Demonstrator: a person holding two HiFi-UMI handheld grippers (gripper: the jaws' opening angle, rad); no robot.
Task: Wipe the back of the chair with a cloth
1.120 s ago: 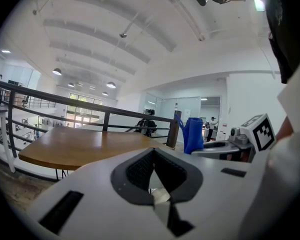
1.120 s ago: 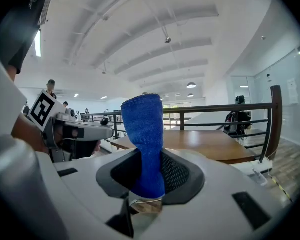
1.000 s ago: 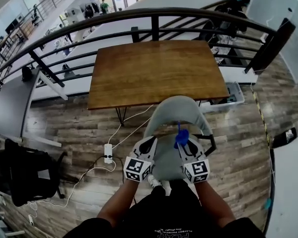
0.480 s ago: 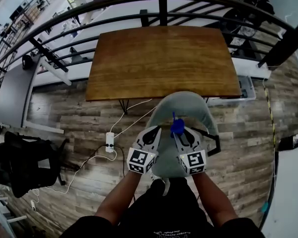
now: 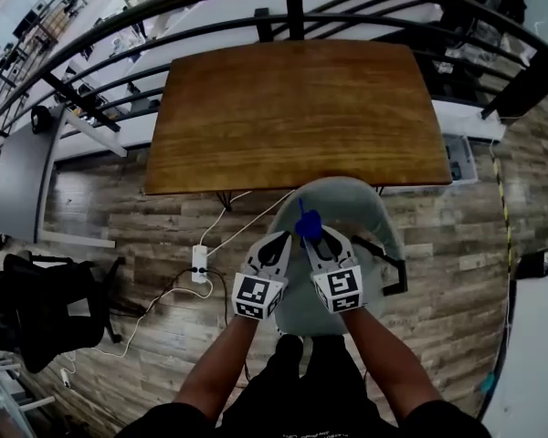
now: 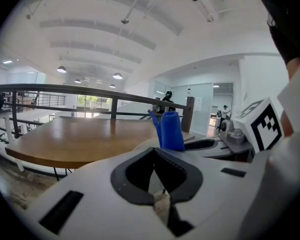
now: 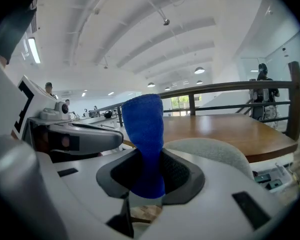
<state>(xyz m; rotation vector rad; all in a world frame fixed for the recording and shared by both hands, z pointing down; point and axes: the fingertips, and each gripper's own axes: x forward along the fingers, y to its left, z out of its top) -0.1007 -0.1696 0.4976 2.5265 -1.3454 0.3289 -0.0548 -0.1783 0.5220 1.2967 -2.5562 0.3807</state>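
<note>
A grey upholstered chair (image 5: 356, 210) stands below me at the near edge of a wooden table (image 5: 292, 108); its rounded back (image 7: 215, 151) shows beyond the right jaws. My right gripper (image 5: 316, 241) is shut on a blue cloth (image 5: 307, 223), which stands up in a roll (image 7: 145, 139) from between the jaws, above the chair's top. My left gripper (image 5: 271, 247) hovers close beside it on the left, shut with nothing held (image 6: 157, 176). The cloth (image 6: 169, 130) also shows from the left gripper view.
A black metal railing (image 5: 292, 12) runs behind the table. A white power strip (image 5: 199, 265) with cables lies on the wood floor at left. A dark bag or chair (image 5: 36, 308) sits far left, and a grey desk (image 5: 14, 185) beyond it.
Both grippers have shifted left and slightly forward over the chair top, the blue cloth moving with the right gripper. The head view has tilted so the table looks closer.
</note>
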